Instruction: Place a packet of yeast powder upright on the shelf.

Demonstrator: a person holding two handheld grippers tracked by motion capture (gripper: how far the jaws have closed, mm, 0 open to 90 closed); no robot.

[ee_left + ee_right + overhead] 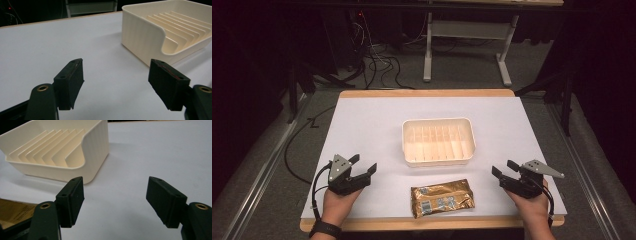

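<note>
While both grippers rest on the table with nothing between their jaws, the gold packet [442, 198] lies flat just on the person's side of the cream tray [438, 141], between the two hands and close to the near table edge [432, 222]. Its long axis runs across the table, parallel to the tray's long side, so each short end faces one hand. The right gripper [505, 169] stands with its jaws spread wide and empty, off the tray's right near corner; the packet sits to its inner side, and its own view catches a brown corner [12, 211] low at the left. The left gripper [363, 164] is likewise open and holds nothing, off the tray's left near corner. Neither looks clearly closer (the right perhaps slightly). Bare white surface [372, 125] surrounds the tray on every side, leaving open room to lift the packet toward its ribbed slots.
</note>
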